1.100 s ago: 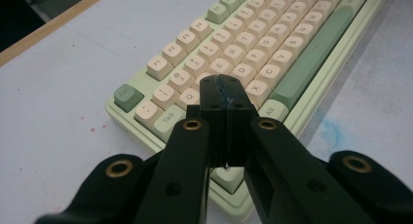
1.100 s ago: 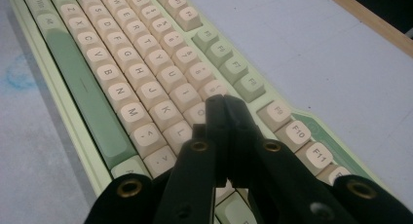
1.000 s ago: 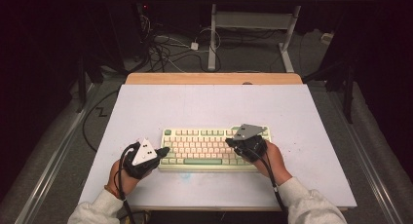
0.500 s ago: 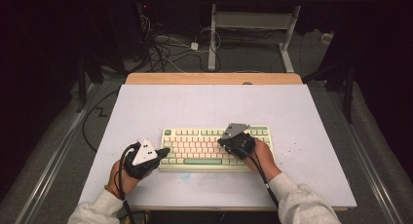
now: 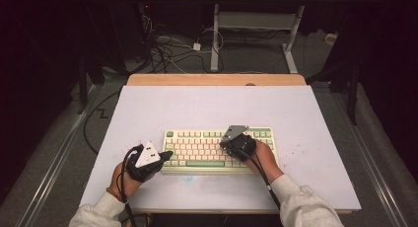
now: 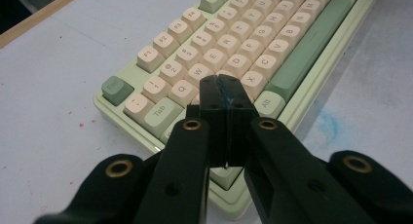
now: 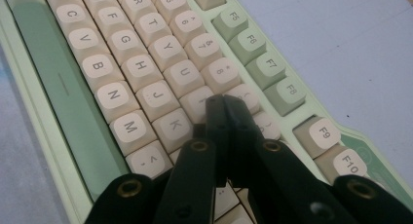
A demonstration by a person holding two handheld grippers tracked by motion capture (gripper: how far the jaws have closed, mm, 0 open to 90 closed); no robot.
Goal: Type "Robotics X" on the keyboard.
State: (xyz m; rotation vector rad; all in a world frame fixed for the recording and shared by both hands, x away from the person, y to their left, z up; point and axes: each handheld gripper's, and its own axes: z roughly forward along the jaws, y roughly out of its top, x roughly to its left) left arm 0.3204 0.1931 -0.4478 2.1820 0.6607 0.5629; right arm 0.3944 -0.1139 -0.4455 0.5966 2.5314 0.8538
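A pale green keyboard [image 5: 217, 145] with cream keys lies near the front of the white table [image 5: 212, 106]. My left gripper [image 5: 166, 154] is shut with nothing between its jaws, and its tip rests at the keyboard's lower left corner. In the left gripper view that closed tip [image 6: 223, 85] sits over the keys beside the A key row, near Tab [image 6: 159, 111]. My right gripper [image 5: 227, 144] is also shut and empty, tip down over the right half of the keys. In the right gripper view its tip [image 7: 223, 103] stands above the keys right of the J key [image 7: 157, 96].
Beyond the table's wooden back edge [image 5: 217, 79] stand a metal desk frame [image 5: 256, 24] and tangled cables [image 5: 167, 44] on the floor. Bare white table surface lies on both sides of the keyboard and behind it.
My right gripper has shifted left across the keyboard, from its right end toward the middle-right keys. The left gripper has stayed where it was.
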